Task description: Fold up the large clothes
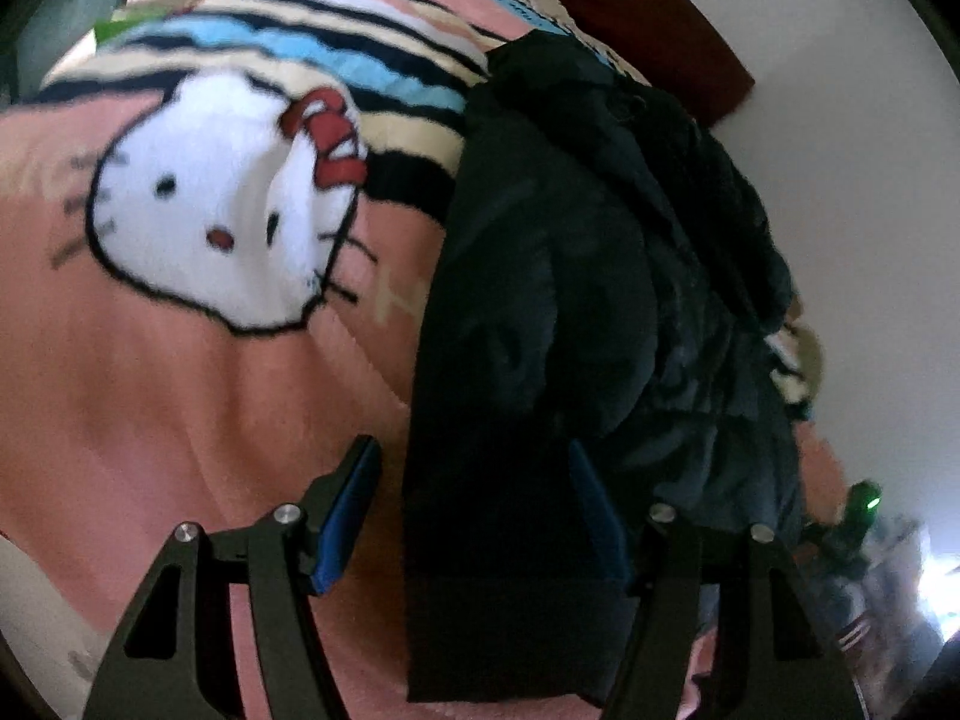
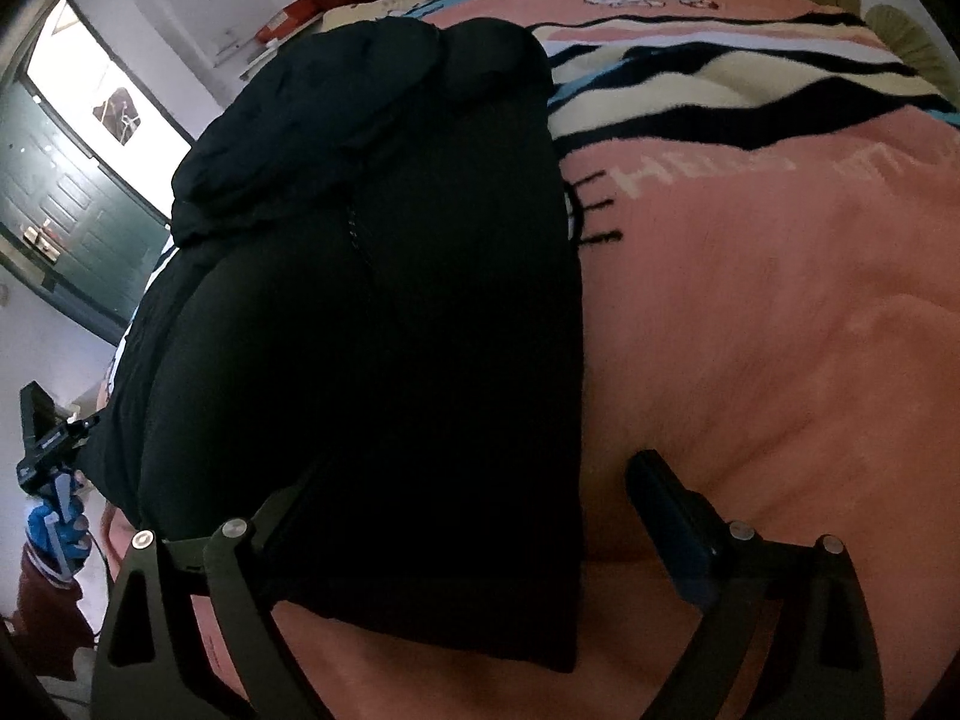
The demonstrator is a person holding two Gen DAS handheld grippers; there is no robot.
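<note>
left gripper (image 1: pixel 474 510) wide, straddling near hem of dark garment (image 1: pixel 540 330) | right gripper (image 2: pixel 480 516) wide over same hem | garment lies long on pink blanket (image 2: pixel 750 330) | risk: puffy, probably slippery layers; one-layer pinch skews fold | left view alone shows cat print (image 1: pixel 222 210); right view alone, green door (image 2: pixel 78 228)

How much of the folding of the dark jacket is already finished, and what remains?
Done: the jacket lies on the pink blanket as a long narrow strip, sides apparently folded in. In hand: nothing; the left tool and right tool are open at its near end. Left: probably folding it across its length.
</note>
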